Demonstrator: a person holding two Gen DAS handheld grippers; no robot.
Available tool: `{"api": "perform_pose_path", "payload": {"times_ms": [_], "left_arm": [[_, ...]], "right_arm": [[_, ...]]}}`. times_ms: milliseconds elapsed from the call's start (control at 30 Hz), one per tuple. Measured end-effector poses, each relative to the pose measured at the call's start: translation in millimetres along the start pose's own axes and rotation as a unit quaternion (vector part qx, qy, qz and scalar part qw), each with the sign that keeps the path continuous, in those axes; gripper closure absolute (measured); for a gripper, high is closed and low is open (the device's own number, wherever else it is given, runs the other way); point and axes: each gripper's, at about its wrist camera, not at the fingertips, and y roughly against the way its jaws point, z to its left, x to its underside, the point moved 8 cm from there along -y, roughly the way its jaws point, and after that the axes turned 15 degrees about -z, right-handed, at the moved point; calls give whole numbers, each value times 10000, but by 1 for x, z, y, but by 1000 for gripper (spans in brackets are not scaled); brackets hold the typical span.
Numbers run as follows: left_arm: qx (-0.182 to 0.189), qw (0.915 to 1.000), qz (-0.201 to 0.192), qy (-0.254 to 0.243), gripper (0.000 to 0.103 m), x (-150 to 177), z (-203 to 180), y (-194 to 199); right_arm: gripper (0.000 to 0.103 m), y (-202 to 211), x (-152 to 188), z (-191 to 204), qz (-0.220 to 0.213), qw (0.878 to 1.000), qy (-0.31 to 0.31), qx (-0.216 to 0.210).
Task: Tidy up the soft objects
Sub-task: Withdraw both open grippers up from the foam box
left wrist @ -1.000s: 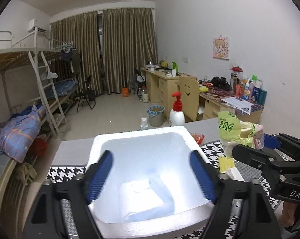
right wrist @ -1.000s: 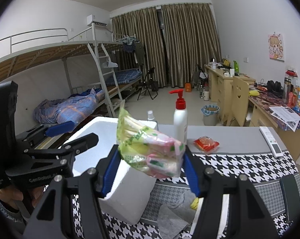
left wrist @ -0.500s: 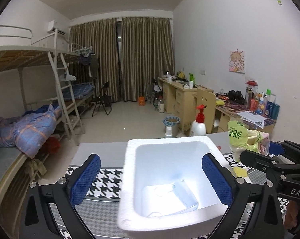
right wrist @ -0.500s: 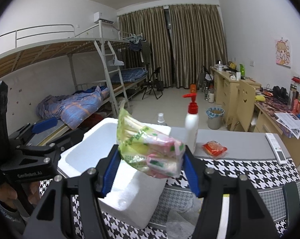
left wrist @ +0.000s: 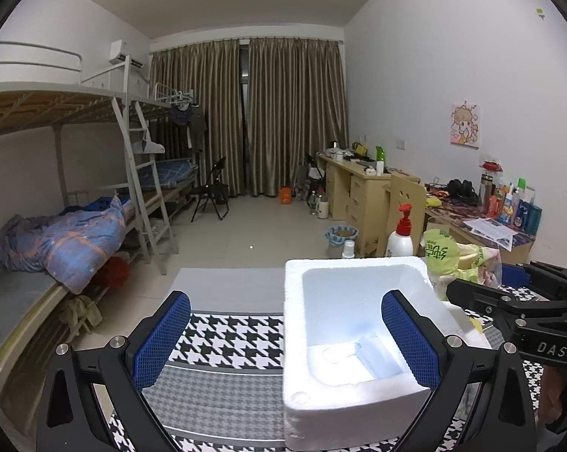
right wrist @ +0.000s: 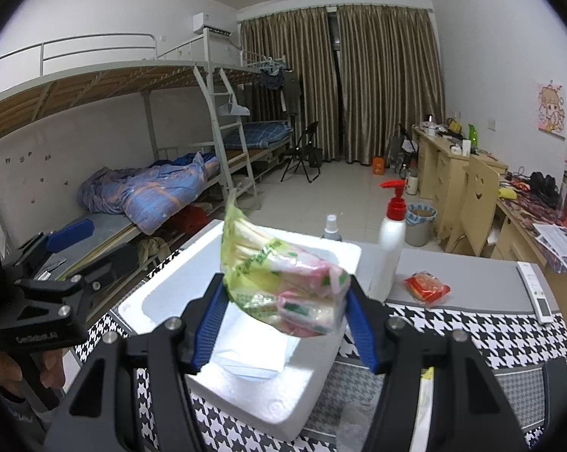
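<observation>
"DAS" lettering on right gripper (left wrist: 517,301) body

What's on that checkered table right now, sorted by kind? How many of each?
Foam box: 1
Bottles: 2, pump bottle, spray bottle
Snack packets: 2, green bag in the right gripper, red packet
Remote: 1
Mask in the box: 1
Total: 7
</observation>
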Motion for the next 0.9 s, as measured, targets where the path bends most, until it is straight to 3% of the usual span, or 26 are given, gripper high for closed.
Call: {"api": "perform_pose_path", "payload": {"times_ms": [533, 767, 900], "left_arm": [[-186, 9998, -43, 35, 1, 7, 16, 10], [-225, 9997, -58, 71, 1, 10, 19, 13], [-237, 9997, -61, 50, 1, 10, 19, 15]], "right_arm": [[37, -22, 9, 16, 296, 9993, -39, -234], [19, -25, 9, 16, 305, 9992, -57, -240], [14, -21, 7, 17, 241, 9994, -30, -262]]}}
